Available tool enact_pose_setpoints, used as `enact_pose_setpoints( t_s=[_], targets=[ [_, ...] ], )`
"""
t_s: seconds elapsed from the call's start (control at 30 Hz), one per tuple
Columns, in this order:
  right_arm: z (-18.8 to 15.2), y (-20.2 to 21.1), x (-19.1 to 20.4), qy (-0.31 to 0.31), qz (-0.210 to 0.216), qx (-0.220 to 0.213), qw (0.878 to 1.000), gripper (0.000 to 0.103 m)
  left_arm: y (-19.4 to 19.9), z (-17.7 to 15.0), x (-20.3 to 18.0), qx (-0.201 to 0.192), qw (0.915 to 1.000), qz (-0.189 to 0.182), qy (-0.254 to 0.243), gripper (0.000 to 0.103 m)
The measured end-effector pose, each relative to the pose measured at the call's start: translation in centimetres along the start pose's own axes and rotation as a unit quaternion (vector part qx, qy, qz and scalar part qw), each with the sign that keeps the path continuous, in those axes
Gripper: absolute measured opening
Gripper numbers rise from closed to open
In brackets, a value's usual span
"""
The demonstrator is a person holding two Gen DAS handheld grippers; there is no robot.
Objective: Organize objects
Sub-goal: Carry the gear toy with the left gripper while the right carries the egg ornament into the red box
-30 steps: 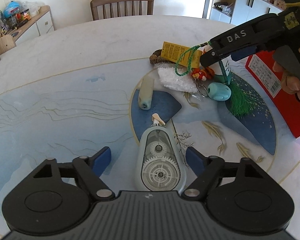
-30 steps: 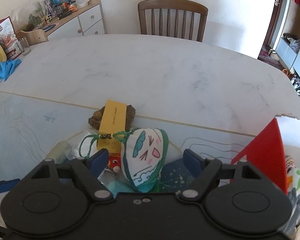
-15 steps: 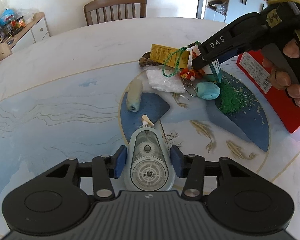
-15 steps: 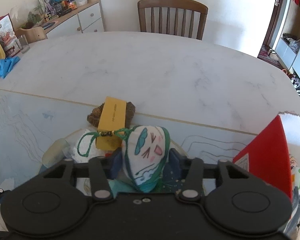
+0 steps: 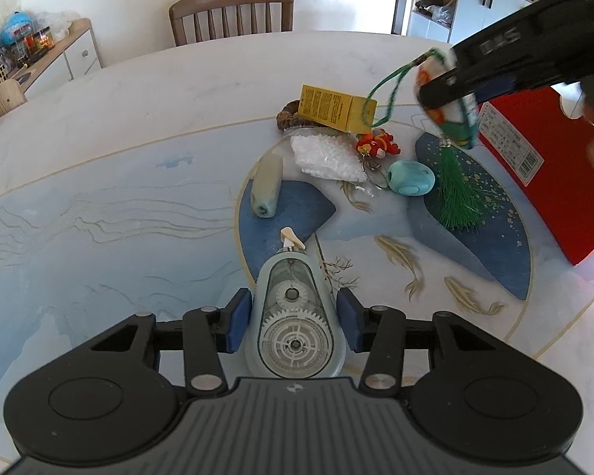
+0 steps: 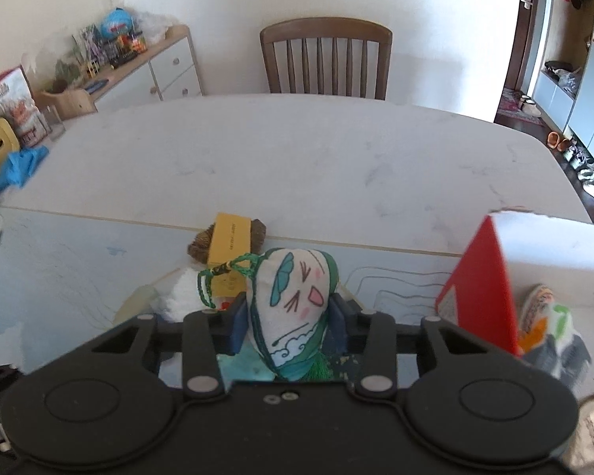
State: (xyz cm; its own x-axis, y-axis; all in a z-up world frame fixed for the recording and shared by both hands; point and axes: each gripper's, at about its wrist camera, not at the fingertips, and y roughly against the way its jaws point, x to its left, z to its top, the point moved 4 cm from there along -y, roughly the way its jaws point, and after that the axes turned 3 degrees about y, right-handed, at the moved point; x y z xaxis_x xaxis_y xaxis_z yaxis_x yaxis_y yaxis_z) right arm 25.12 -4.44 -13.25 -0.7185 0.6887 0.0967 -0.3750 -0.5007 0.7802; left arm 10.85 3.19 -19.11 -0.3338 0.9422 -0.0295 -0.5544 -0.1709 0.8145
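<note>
The red box point(image 6: 481, 289) holds a patterned pouch point(image 6: 542, 316), while the right gripper point(image 6: 287, 316) pinches a white face-printed sachet point(image 6: 293, 301) with green tassel above the table point(image 6: 297, 166), and the left gripper point(image 5: 293, 316) clamps a clear tape dispenser point(image 5: 293, 324) there.

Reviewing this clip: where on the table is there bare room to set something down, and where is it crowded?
Free: the marble stretch between the chair and the yellow box, and the pale blue mat left of the roller tube. Crowded: the patch from the yellow box to the teal egg and green tassel, hemmed by the red box.
</note>
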Motion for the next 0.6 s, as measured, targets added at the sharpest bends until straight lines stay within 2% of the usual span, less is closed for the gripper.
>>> enact_pose_setpoints(
  t_s=[0.3,0.6],
  targets=[
    [-0.4,5.9,-0.7,-0.014,0.026,-0.012,0.999,0.040,1.8,1.2,-0.6,-0.010,0.9999,-0.007,0.012,0.046],
    [-0.7,11.1,-2.1,-0.022,0.047,-0.011,0.999,0.040,5.8,4.4,-3.2,-0.020,0.9988,-0.046,0.000,0.046]
  ],
)
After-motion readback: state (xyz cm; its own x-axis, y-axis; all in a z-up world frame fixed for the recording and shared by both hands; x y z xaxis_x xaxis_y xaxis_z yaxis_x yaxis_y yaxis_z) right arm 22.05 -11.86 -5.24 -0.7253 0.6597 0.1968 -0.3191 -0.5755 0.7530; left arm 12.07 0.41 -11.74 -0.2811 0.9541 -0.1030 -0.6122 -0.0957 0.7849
